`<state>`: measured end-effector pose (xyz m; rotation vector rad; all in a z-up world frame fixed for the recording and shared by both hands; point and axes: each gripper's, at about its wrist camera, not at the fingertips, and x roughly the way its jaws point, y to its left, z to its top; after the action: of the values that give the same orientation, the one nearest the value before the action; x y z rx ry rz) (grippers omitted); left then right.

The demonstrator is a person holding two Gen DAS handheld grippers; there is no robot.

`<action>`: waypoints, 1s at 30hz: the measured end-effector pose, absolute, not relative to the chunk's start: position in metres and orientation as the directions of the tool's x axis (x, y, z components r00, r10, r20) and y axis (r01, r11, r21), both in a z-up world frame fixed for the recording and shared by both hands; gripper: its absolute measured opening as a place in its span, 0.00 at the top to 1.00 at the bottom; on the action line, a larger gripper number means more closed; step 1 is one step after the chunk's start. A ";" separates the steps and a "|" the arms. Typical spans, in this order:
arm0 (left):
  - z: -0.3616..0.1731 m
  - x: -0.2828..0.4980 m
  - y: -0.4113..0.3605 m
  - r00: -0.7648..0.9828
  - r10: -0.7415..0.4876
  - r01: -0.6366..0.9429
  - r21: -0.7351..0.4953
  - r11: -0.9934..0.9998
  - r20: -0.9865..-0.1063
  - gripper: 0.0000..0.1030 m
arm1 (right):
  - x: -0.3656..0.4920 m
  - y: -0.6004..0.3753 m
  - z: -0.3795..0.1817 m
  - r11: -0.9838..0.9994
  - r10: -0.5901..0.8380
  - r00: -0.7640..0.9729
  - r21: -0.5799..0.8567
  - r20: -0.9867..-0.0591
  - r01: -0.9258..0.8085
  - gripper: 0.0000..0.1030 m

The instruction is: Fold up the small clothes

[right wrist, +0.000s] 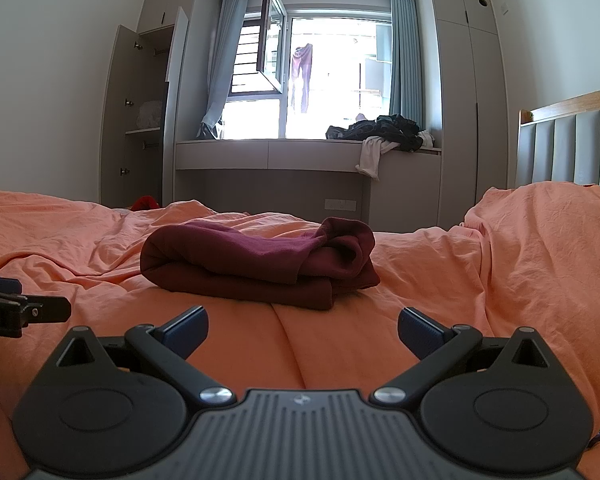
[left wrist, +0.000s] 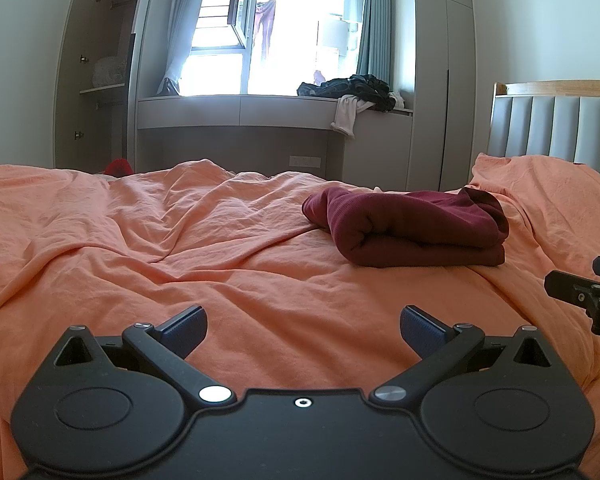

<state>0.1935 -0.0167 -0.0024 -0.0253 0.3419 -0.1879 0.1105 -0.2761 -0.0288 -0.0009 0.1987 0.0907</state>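
Two black two-finger grippers with blue pads are hovering over the bed, both empty. The left gripper point(left wrist: 303, 330) is standing with its jaws spread wide, nothing between the pads. The right gripper point(right wrist: 303, 330) is likewise standing wide apart and gripping nothing. Each gripper is showing at the edge of the other's view, so the two are sitting side by side, near each other.

One folded dark-red knit garment point(right wrist: 256, 262) is lying on the wrinkled orange bed sheet point(left wrist: 180, 240). The garment is resting directly ahead of the right gripper, just beyond its fingertips and not touching them. From the left gripper, the garment point(left wrist: 408, 226) is lying ahead and to the right, well apart. Nothing is standing between either gripper and the garment.

Beyond the garment, one grey window ledge point(right wrist: 268, 152) is running under one bright window point(right wrist: 332, 76). One pile of dark and white clothes point(right wrist: 384, 130) is sitting on the ledge, behind and right of the garment. One open grey wardrobe point(right wrist: 140, 120) is standing behind and left of the garment. One grey padded headboard with a wooden rail point(left wrist: 556, 128) is rising to the right of the garment.
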 end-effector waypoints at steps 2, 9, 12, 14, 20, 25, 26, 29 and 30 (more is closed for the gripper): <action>-0.002 0.194 -0.016 0.925 -0.188 0.179 -0.057 0.982 -0.331 0.01 | 0.110 -0.276 -0.029 0.996 0.090 0.976 0.008 -0.197 -0.090 0.00; -0.002 0.193 -0.017 0.925 -0.187 0.179 -0.056 0.982 -0.330 0.01 | 0.111 -0.276 -0.029 0.996 0.090 0.976 0.008 -0.197 -0.090 0.00; -0.002 0.193 -0.017 0.925 -0.187 0.179 -0.057 0.982 -0.331 0.01 | 0.111 -0.276 -0.029 0.996 0.090 0.976 0.008 -0.197 -0.090 0.00; -0.002 0.194 -0.017 0.925 -0.187 0.178 -0.057 0.982 -0.331 0.01 | 0.111 -0.276 -0.029 0.996 0.090 0.976 0.008 -0.197 -0.090 0.00; -0.002 0.194 -0.017 0.925 -0.188 0.179 -0.056 0.982 -0.331 0.01 | 0.110 -0.276 -0.029 0.996 0.090 0.976 0.008 -0.197 -0.090 0.00; -0.003 0.195 -0.016 0.920 -0.197 0.187 -0.062 0.980 -0.338 0.01 | 0.111 -0.276 -0.029 0.996 0.090 0.976 0.008 -0.197 -0.090 0.00; -0.003 0.196 -0.015 0.919 -0.196 0.186 -0.062 0.981 -0.343 0.00 | 0.110 -0.276 -0.029 0.996 0.090 0.976 0.009 -0.196 -0.090 0.00; -0.004 0.196 -0.016 0.921 -0.174 0.168 -0.045 0.985 -0.349 0.00 | 0.110 -0.276 -0.029 0.996 0.090 0.977 0.009 -0.195 -0.090 0.00; -0.004 0.197 -0.017 0.920 -0.177 0.174 -0.040 0.984 -0.351 0.00 | 0.110 -0.276 -0.029 0.996 0.090 0.977 0.009 -0.195 -0.090 0.00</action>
<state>0.1973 -0.0167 -0.0041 -0.0076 0.3611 -0.1804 0.1101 -0.2758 -0.0286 0.0002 0.1966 0.0905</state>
